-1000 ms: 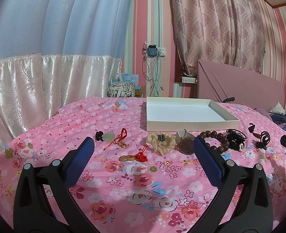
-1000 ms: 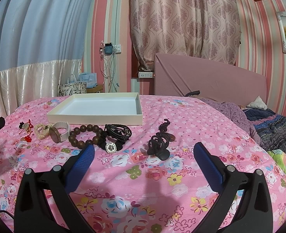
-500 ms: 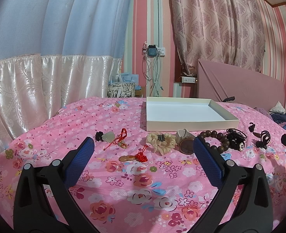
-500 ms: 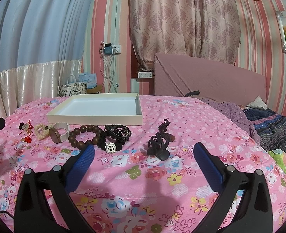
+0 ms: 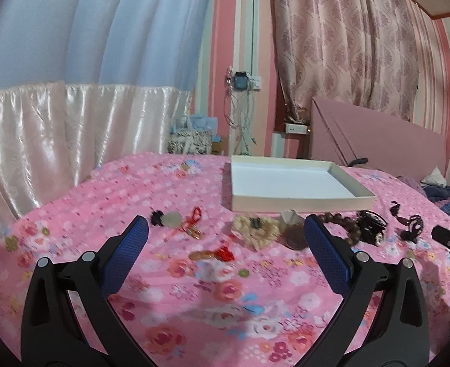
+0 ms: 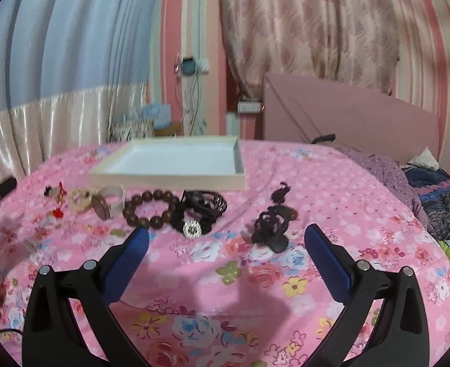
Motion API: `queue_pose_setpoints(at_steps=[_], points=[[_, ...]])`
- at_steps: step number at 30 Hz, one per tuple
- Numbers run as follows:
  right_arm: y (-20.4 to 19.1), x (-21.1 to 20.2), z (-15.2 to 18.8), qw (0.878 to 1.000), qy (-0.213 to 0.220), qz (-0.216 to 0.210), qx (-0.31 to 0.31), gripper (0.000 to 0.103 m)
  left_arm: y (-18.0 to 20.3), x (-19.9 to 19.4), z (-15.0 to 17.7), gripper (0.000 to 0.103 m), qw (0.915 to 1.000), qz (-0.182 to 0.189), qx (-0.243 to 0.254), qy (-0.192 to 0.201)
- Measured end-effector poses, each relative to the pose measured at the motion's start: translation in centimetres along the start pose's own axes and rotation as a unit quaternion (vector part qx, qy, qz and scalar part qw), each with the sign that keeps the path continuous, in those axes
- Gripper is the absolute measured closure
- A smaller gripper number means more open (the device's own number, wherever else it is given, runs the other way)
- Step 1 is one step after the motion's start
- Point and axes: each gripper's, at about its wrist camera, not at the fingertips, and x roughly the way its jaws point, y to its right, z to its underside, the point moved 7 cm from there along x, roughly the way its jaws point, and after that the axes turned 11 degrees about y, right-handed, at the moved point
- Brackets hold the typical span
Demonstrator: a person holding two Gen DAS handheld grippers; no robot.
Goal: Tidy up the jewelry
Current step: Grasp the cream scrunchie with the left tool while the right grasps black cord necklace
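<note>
1. Left tongs (image 5: pixel 226 235): spread wide, nothing between the blue pads (image 5: pixel 124 260), hovering over the bed (image 5: pixel 194 290) at its near left.
2. Right tongs (image 6: pixel 226 237): also spread wide, empty, hovering over the near right of the bed.
3. Tray (image 6: pixel 176 177): white, shallow, empty, lies flat at the far middle of the bed.
4. Jewelry sits in a loose row on the floral cover just near of the tray, none of it in the tray.
5. Left end: a pale pendant (image 5: pixel 171 218) with a black knot, then a red cord charm (image 5: pixel 192 223) beside it.
6. Nearer than those: a red knot (image 5: pixel 225 252) with a gold-brown disc touching its left side.
7. Middle: cream scrunchie (image 5: pixel 257 231), and a watch (image 6: pixel 102 206) with a white strap touching its right edge.
8. Right of the watch: brown bead bracelet (image 6: pixel 150 211), touching a black cord bundle (image 6: pixel 203 205) that carries a silver charm (image 6: pixel 191 228).
9. Far right, apart from the bundle: a black hair claw (image 6: pixel 269 229) with a black cord piece (image 6: pixel 281 194) just behind it.
10. Left view is motion-blurred; small items there are hard to resolve.
11. A hand shows at the left edge of the right view, detail unclear.
</note>
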Motion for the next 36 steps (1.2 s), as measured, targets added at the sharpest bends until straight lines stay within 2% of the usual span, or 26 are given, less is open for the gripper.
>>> queue_pose_setpoints(at_steps=[3, 7, 10, 20, 23, 25, 27, 32, 36], points=[[-0.2, 0.2, -0.4, 1.000, 0.003, -0.009, 0.015, 0.001, -0.2, 0.3, -0.9, 0.003, 0.9998, -0.009, 0.015, 0.010], [-0.8, 1.3, -0.6, 0.999, -0.011, -0.030, 0.030, 0.001, -0.2, 1.2, -1.5, 0.003, 0.9998, 0.002, 0.022, -0.002], [-1.6, 2.4, -0.7, 0.999, -0.019, -0.037, 0.026, 0.002, -0.3, 1.9, -1.7, 0.003, 0.9996, -0.005, 0.029, -0.004], [-3.1, 6.7, -1.8, 0.999, -0.034, -0.034, 0.010, 0.002, 0.1, 6.5, -0.5, 0.003, 0.9972, 0.025, 0.034, -0.061], [-3.0, 8.3, -1.8, 0.998, -0.041, -0.034, 0.014, 0.003, 0.4, 8.0, 0.2, 0.003, 0.9957, 0.012, 0.030, -0.087], [-3.1, 9.4, -1.7, 0.998, -0.051, -0.038, 0.015, 0.007, 0.7, 9.2, 0.5, 0.003, 0.9945, 0.002, 0.033, -0.099], [-3.2, 10.5, -1.4, 0.997, -0.064, -0.036, 0.012, 0.018, 0.6, 10.0, 0.8, 0.003, 0.9941, -0.002, 0.031, -0.104], [-3.2, 13.3, -0.1, 0.994, -0.106, -0.029, 0.005, 0.036, 0.4, 11.9, 1.7, 0.003, 0.9925, 0.002, 0.017, -0.121], [-3.3, 14.9, 0.4, 0.991, -0.132, -0.033, 0.001, 0.042, 1.0, 12.7, 2.7, 0.003, 0.9901, 0.015, 0.022, -0.138]])
